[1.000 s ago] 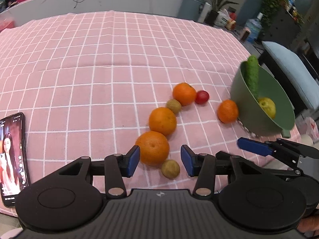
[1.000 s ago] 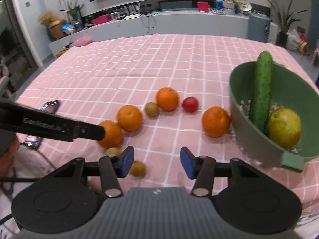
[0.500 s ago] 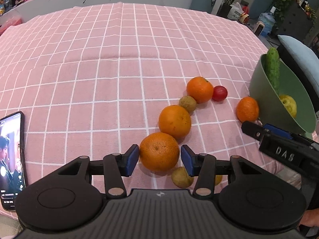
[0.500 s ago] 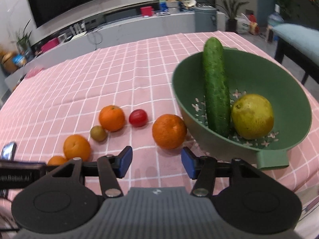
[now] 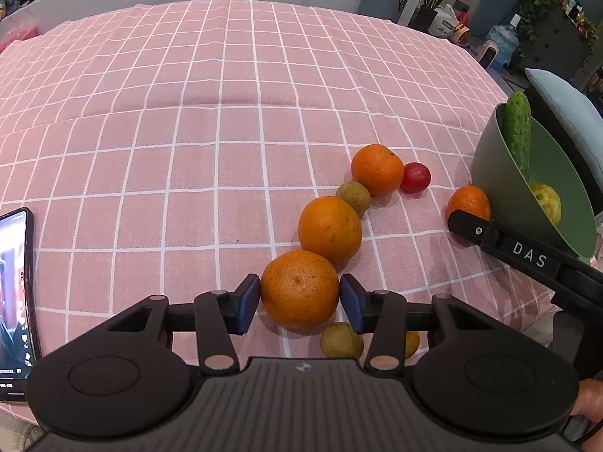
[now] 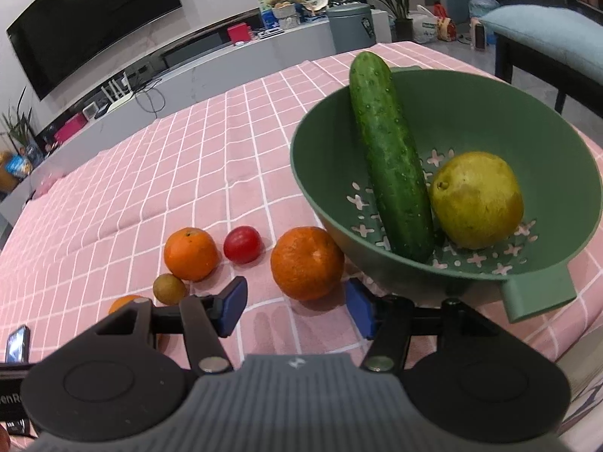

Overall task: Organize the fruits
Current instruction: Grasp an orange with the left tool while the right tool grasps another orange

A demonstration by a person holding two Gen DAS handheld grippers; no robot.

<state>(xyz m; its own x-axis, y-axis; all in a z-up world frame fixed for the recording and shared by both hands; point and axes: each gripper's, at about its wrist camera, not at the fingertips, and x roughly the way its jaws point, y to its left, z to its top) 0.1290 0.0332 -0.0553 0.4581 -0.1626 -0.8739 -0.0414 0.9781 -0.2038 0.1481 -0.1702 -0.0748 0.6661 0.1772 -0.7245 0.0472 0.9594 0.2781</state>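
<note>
L tongs (image 5: 300, 303) apparently touching orange (image 5: 299, 288)

- The pink checked cloth (image 5: 188, 143) looks soft and fuzzy.
- The nearest orange (image 5: 299, 288) has bumpy, dull skin.
- The green bowl (image 6: 471, 120) is smooth matt plastic.
- The cucumber (image 6: 388, 158) is bumpy and a bit shiny.

White letters "DAS" read clearly on the black finger of the right hand-held gripper (image 5: 527, 258), reaching in at about four o'clock in the left wrist view. In the right wrist view, a clipped "enR" shows in pale letters on the left hand-held gripper (image 6: 11, 399) at eight o'clock. The phone (image 5: 13, 301) screen's small print is too blurred to read.
</note>
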